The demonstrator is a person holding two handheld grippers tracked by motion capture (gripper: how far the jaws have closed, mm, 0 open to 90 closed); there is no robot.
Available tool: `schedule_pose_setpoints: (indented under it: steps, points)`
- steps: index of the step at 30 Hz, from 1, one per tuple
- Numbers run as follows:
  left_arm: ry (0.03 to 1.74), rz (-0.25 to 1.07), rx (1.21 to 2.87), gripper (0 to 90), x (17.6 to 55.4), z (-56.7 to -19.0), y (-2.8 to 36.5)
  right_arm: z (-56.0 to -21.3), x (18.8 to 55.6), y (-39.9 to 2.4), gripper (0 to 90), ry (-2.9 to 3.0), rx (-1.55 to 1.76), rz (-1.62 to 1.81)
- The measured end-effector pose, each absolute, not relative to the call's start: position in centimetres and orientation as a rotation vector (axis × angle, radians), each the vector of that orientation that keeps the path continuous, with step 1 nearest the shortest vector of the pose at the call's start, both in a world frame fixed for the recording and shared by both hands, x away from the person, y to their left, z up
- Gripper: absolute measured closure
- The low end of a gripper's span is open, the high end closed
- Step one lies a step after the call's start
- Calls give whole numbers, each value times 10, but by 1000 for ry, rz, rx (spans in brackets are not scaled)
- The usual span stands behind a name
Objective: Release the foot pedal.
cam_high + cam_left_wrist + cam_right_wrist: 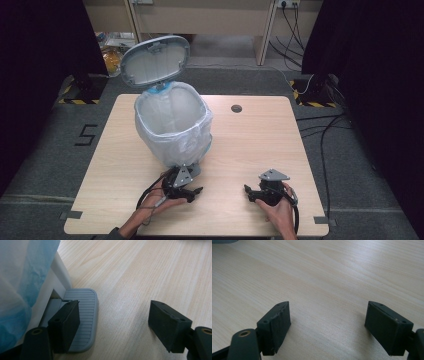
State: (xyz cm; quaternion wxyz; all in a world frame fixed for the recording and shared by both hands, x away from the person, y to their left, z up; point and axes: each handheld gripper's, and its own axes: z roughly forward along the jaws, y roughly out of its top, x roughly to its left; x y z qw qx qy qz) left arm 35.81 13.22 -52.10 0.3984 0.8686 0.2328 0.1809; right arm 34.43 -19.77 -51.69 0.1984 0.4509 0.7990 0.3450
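Left hand (159, 196): enters from the bottom edge, forearm angled up and to the right, wrapped around the left gripper (196, 192). Jaws spread wide, nothing between the pads, tips pointing right.

Right hand (280, 207): enters from the bottom edge, cupping the right gripper (247, 192) from below. Jaws wide apart, nothing between them, tips pointing left towards the other gripper.

open tongs (113, 322) over grey pedal (83, 315) (ribbed)

Recording lab: black curtains (40, 45), hazard-taped stands (80, 92), floor cables (320, 130), lone table (250, 145).
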Motion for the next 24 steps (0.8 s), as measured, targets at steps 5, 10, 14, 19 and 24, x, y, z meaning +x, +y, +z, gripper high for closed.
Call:
schedule_pose_setpoints:
  steps: [5,10,14,19,24]
  points:
    - [587,459,2201,248,358,-521,132,-517,344,-198,204,2237,1261,965]
    - [584,465,2202,248,358,-521,131,-517,344,-198,204,2236,1261,965]
    - [581,474,2201,248,357,-521,131,-517,344,-198,204,2236,1262,965]
    - [585,485,2187,248,356,-517,131,-517,344,-198,203,2235,1263,965]
    - [587,484,2181,248,355,-516,131,-517,344,-197,202,2236,1262,965]
